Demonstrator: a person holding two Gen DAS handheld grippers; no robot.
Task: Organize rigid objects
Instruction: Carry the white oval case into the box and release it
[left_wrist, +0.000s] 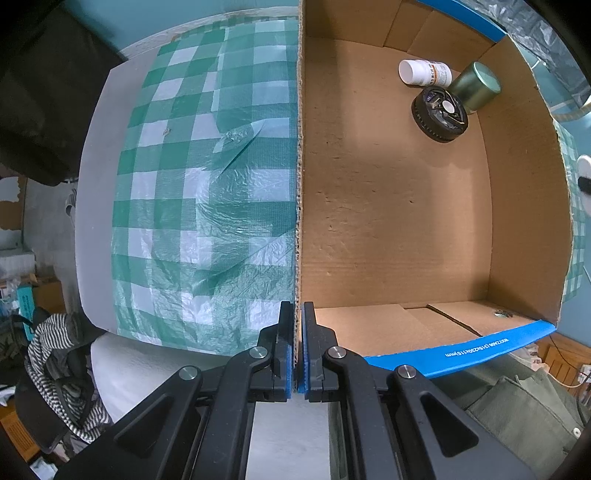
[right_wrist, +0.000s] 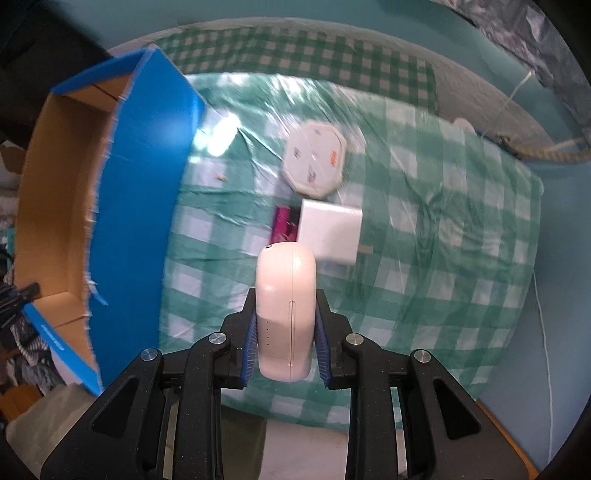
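Left gripper (left_wrist: 297, 347) is pressed together on the side wall of the box (left_wrist: 300, 184), pinching the cardboard edge near the box's near corner. Right gripper (right_wrist: 285, 332) pinches a white device (right_wrist: 286, 306), a rounded oblong casing, across its narrow sides; the device stands clear of the cloth (right_wrist: 424, 258), beside the box's blue outer wall.

Inside the box, at its far corner, lie a white bottle (left_wrist: 424, 72), a black disc (left_wrist: 439, 114) and a green tin (left_wrist: 476, 86), touching one another. Outside the box, on the cloth, remain an octagonal white item (right_wrist: 316, 162), a white block (right_wrist: 330, 230) and a pink item (right_wrist: 284, 223) partly hidden behind the block and device.

Judgement: the step in hand is carrying the device into the box. To do it well, raise the device above the wall rim before crossing, keep the left hold steady so the box cannot slide, and set it on the bare floor, well apart from the three stored items. The casing looks smooth; a loose pinch could let it slip.
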